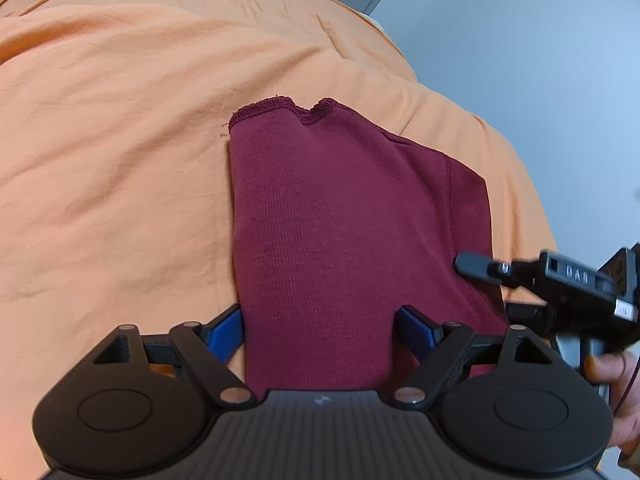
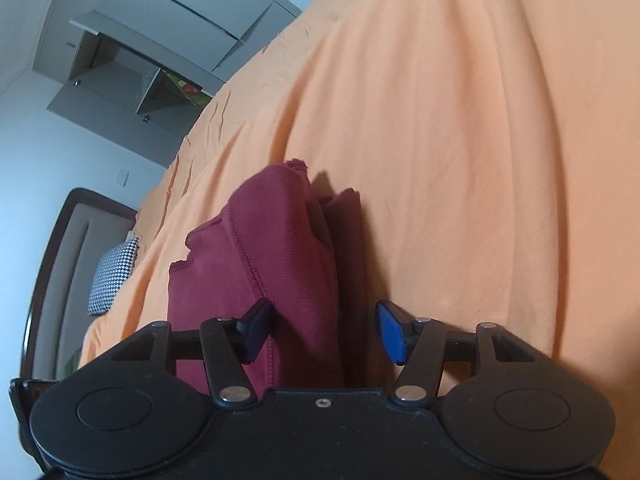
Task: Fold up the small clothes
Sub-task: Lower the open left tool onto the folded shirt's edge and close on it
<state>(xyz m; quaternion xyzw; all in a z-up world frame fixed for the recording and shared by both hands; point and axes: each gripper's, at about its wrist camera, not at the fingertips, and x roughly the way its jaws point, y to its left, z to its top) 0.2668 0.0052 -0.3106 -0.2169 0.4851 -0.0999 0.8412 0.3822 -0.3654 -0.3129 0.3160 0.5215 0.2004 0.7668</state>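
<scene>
Both grippers' fingers spread, empty | maroon garment (image 1: pixel 340 220) on orange bedsheet (image 1: pixel 120 160) | grey wardrobe (image 2: pixel 160 40)

A maroon ribbed garment (image 1: pixel 340 216) lies folded on the orange sheet (image 1: pixel 120 160).

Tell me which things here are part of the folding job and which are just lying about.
Part of the job:
- maroon garment, partly folded
- left claw, open astride the garment
- right claw, open over its edge
- orange bedsheet, the folding surface

Just lying about:
- checkered pillow
- wardrobe
</scene>
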